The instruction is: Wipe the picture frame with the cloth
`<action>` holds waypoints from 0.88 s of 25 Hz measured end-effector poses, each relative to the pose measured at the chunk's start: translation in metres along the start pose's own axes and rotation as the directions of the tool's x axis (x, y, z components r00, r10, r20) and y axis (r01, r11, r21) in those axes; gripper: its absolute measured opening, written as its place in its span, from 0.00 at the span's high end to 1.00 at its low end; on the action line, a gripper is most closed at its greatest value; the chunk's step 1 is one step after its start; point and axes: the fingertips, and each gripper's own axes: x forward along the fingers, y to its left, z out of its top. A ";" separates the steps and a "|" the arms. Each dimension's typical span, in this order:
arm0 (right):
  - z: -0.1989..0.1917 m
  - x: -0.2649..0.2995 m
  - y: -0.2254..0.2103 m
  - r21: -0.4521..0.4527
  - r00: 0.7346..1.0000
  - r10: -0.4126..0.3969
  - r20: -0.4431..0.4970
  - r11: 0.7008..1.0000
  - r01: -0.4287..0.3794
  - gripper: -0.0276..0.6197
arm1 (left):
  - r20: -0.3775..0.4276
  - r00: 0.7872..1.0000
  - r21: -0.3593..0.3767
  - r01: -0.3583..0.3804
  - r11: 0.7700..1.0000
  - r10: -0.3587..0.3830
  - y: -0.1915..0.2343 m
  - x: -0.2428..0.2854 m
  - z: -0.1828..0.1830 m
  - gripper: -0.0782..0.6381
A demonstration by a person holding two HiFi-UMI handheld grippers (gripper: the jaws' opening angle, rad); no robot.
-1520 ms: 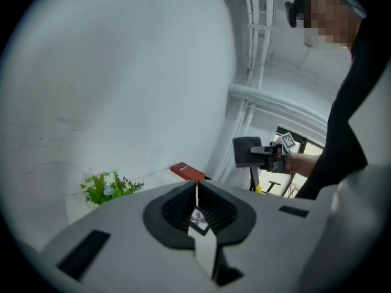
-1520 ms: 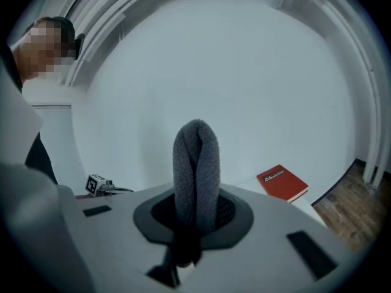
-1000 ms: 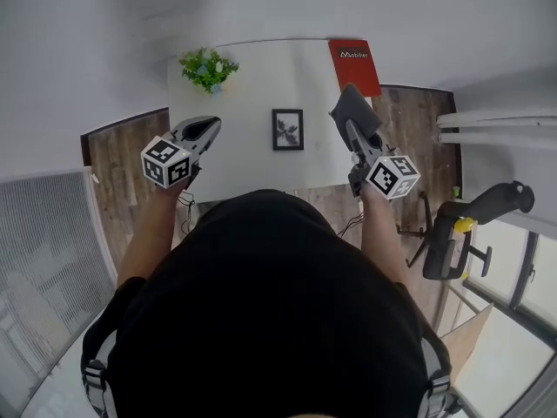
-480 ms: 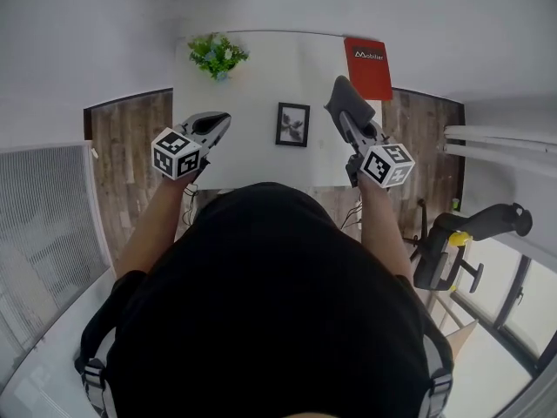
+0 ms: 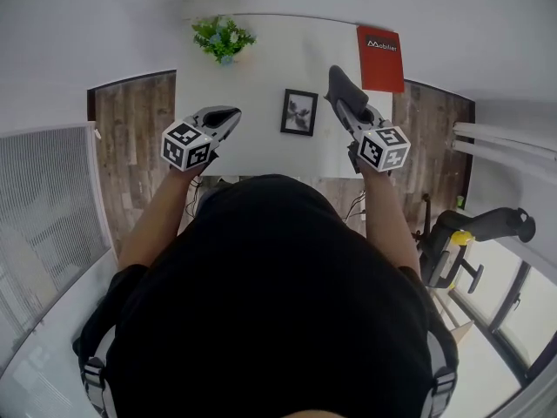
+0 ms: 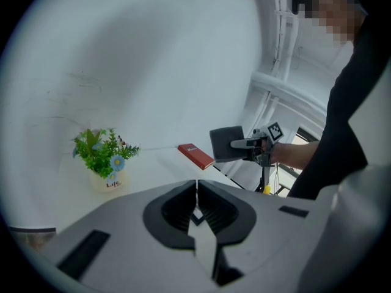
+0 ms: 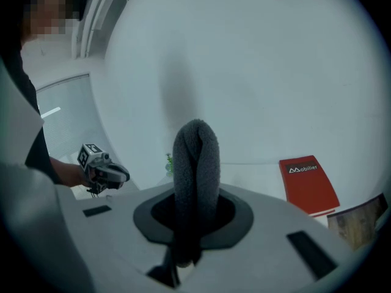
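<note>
One picture frame (image 5: 299, 112) stands untouched on the desk (image 5: 261, 59), between the left hand-held gripper (image 5: 228, 113), pressed together and empty, and the right hand-held gripper (image 5: 346, 104), pinching the grey cloth (image 5: 334, 80). This looks like the approach; next, the cloth must swing left onto the frame.

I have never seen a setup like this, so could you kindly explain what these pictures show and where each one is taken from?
There is no robot here: a person holds a two-jaw gripper in each hand. The head view comes from a camera on the person's head, looking down. Each gripper view comes from a camera riding on that gripper. On the white table are a small picture frame, a potted plant and a red book. The left gripper is shut and empty. The right gripper is shut on a dark grey cloth, apart from the frame.
</note>
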 end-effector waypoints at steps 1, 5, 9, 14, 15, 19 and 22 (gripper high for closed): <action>-0.004 0.005 0.000 -0.017 1.000 0.002 -0.016 1.000 -0.003 0.89 | -0.007 1.000 -0.001 0.001 1.000 -0.001 0.000 0.002 -0.002 0.87; -0.018 0.023 -0.002 -0.043 0.998 0.022 -0.062 0.999 -0.025 0.89 | -0.032 0.999 0.001 0.009 1.000 -0.009 -0.006 0.011 -0.012 0.87; -0.027 0.040 -0.004 -0.050 0.995 0.037 -0.088 0.998 -0.042 0.89 | -0.068 0.997 0.014 0.025 1.000 -0.024 -0.013 0.023 -0.023 0.87; -0.036 0.060 -0.005 -0.095 0.991 0.047 -0.123 0.994 -0.059 0.89 | -0.125 0.991 0.039 0.055 0.998 -0.049 -0.023 0.041 -0.040 0.87; -0.038 0.064 -0.005 -0.109 0.990 0.048 -0.132 0.992 -0.062 0.89 | -0.138 0.989 0.044 0.062 0.997 -0.055 -0.025 0.045 -0.043 0.87; -0.044 0.078 -0.009 -0.172 0.986 0.040 -0.163 0.983 -0.068 0.89 | -0.173 0.982 0.045 0.088 0.995 -0.079 -0.031 0.060 -0.056 0.87; -0.049 0.088 -0.011 -0.206 0.983 0.035 -0.181 0.976 -0.072 0.89 | -0.199 0.976 0.045 0.103 0.994 -0.092 -0.033 0.069 -0.065 0.87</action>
